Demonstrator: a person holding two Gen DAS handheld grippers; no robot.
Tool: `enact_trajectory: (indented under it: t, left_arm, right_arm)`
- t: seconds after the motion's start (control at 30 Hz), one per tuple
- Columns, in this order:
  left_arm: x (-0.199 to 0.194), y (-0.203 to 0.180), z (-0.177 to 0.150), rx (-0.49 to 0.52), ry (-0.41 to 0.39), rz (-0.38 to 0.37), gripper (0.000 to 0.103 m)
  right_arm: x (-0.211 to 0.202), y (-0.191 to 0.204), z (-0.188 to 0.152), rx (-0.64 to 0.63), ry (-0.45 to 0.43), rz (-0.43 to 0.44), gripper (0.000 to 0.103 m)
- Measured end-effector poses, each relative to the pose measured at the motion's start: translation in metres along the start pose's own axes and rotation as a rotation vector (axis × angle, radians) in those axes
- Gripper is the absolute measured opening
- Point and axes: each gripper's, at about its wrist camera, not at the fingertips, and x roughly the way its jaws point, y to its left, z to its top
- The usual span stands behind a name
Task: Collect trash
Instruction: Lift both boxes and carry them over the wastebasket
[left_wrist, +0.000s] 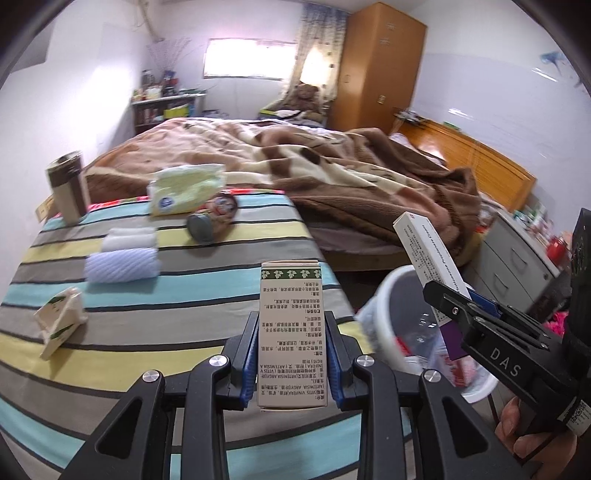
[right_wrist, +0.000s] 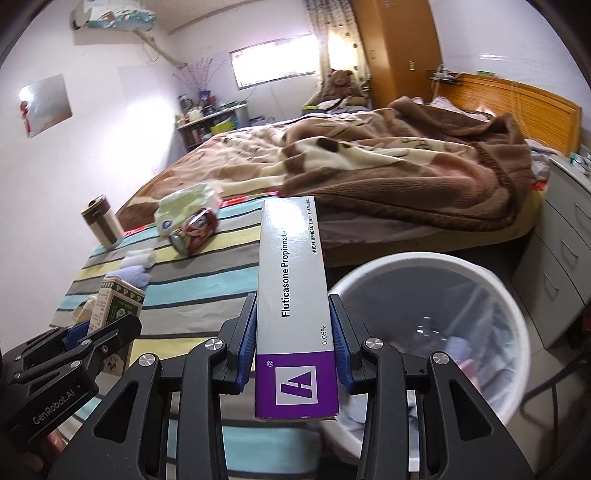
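My left gripper (left_wrist: 291, 317) is shut on a beige medicine box (left_wrist: 290, 295) with a green leaf band, held upright over the striped table edge. To its right, my right gripper (left_wrist: 458, 306) is shut on a long white box (left_wrist: 424, 247) with a purple end, tilted above the white trash bin (left_wrist: 380, 332). In the right wrist view the right gripper (right_wrist: 292, 301) clamps that long box (right_wrist: 291, 258) near its purple end, with the bin (right_wrist: 417, 257) just right of it and lined with a clear bag. The left gripper (right_wrist: 96, 332) with the beige box (right_wrist: 118, 302) shows at lower left.
On the striped tablecloth (left_wrist: 184, 295) lie a crushed can (left_wrist: 214, 218), a tissue pack (left_wrist: 184, 188), a tumbler (left_wrist: 68, 192), two rolled cloths (left_wrist: 125, 258) and a small opened carton (left_wrist: 61, 317). A bed with a brown blanket (left_wrist: 351, 166) stands behind, grey drawers (left_wrist: 517, 258) at right.
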Motion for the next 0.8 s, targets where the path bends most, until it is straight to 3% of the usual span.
enact_trajectory:
  t: [0.8]
  left_arm:
    - [0.068,-0.126,0.001,0.174,0.110,-0.216,0.032]
  right_arm:
    - [-0.001,-0.089,-0.022,0.122,0.090,-0.164,0.037]
